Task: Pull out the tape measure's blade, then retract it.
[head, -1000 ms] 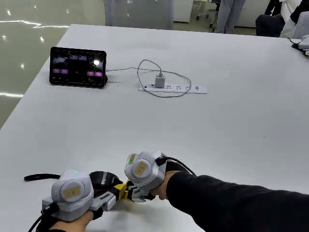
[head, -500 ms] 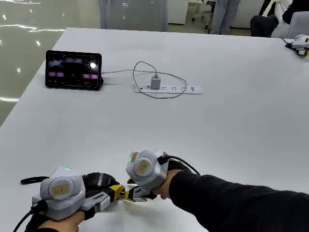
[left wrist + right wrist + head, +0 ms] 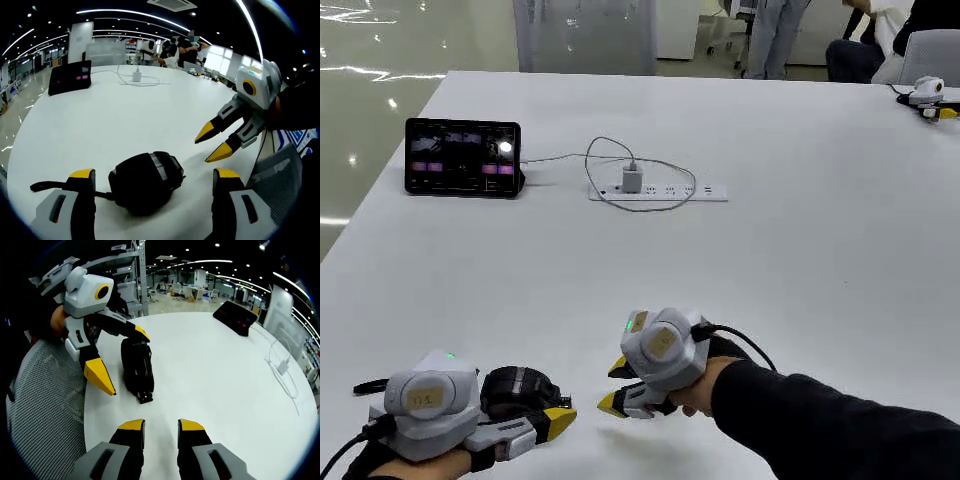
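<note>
Withdrew right gripper [image 3: 614, 386] rightward, off the tape measure [image 3: 515, 385]. Was tip-to-case beside left gripper [image 3: 155, 174] 1.0 s and 0.5 s ago. Now apart, bare table [image 3: 770, 250] between.

One worktop [image 3: 800, 230], white, and here's the tally. Claws: two, the left claw [image 3: 155, 175] and the right claw [image 3: 614, 386]. Tape measure [image 3: 517, 388]: just one, black, with one strap [image 3: 47, 186] trailing off it. Up the far side there's one tablet [image 3: 462, 157], one power strip [image 3: 665, 191], one charger [image 3: 632, 180] plugged in and one white cable [image 3: 606, 140] looping round. At the far right edge, one white-and-yellow device [image 3: 927, 93]. People [image 3: 770, 35] beyond: at least two in the head view. In the left gripper view they're bunched too tight to count.
</note>
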### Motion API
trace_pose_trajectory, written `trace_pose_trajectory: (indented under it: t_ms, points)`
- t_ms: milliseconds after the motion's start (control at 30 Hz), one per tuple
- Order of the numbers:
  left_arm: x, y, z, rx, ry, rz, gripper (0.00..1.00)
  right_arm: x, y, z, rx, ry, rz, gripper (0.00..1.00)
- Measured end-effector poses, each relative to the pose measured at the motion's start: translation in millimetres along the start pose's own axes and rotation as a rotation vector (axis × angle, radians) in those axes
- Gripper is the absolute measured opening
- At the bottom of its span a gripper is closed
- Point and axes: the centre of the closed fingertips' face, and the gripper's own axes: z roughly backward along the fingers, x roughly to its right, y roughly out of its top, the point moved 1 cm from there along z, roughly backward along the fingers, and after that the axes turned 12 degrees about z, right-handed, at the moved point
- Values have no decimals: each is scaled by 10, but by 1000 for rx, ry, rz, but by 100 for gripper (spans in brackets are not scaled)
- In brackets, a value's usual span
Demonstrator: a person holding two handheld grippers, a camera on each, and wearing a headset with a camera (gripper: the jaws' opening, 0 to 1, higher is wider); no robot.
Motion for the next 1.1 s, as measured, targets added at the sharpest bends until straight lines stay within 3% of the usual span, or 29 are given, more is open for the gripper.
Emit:
trace_pose_trajectory:
  t_ms: [100,200,233,267,300,367,500,567,933,1100]
  points:
    - [-1,15,16,-13,-26,10,99,9,-32,107,10,-10,-6,24]
    - [136,85,44,15,-136,22,99,18,-77,205,20,-23,-9,26]
    - [140,58,58,-14,-144,13,99,18,-112,242,18,-27,-17,27]
    - [120,50,69,-24,-127,-18,99,15,-139,265,14,-28,-32,28]
    - [132,63,83,-24,-142,-53,99,3,-174,308,12,-29,-55,29]
    - [219,70,130,-36,-187,-41,99,-7,-200,364,21,-31,-57,29]
    - [118,79,183,-37,-171,-81,99,-20,-287,476,20,-33,-73,34]
    - [38,65,211,-54,-138,-96,99,-13,-319,536,23,-41,-89,36]
    - [-189,59,480,-88,-146,-157,99,-11,-528,821,28,-83,-102,48]
    - [-310,60,598,-104,-125,-151,99,-6,-637,945,88,-118,-119,51]
